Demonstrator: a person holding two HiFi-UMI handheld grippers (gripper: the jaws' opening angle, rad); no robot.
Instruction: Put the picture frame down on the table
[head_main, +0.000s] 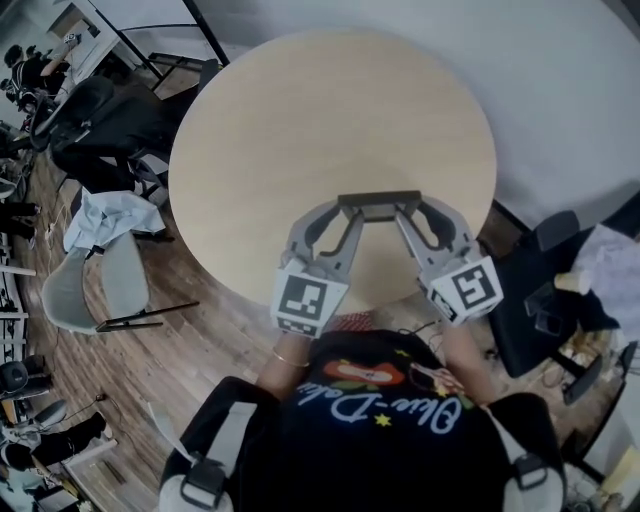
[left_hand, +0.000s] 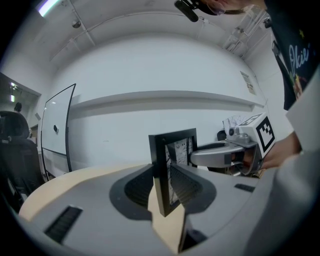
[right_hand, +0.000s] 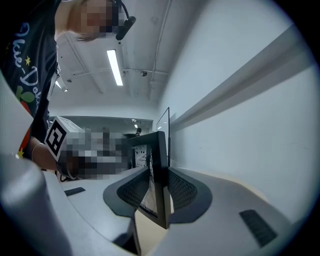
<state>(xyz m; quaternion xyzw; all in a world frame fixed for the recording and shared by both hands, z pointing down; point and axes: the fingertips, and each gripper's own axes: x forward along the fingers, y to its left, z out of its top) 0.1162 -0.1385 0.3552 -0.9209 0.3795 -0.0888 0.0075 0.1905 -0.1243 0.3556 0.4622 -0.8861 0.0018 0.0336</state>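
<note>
- Head view is showing the picture frame (head_main: 380, 205) hanging over the near part of the desk (head_main: 330, 110), with its long axis running left to right.
- The left gripper (head_main: 347, 215) is pinching its left end between the jaws, and the right gripper (head_main: 410, 215) is pinching its right end.
- The frame is standing upright with the desk lying below it, so I am judging that both hands must lower together.

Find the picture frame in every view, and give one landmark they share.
Head view: picture frame at centre, seen from above, held between left tool and right tool.
Left gripper view: picture frame centre, upright between the jaws.
Right gripper view: picture frame centre, nearly edge-on between the jaws.
Shared landmark: the round table's pale top.
</note>
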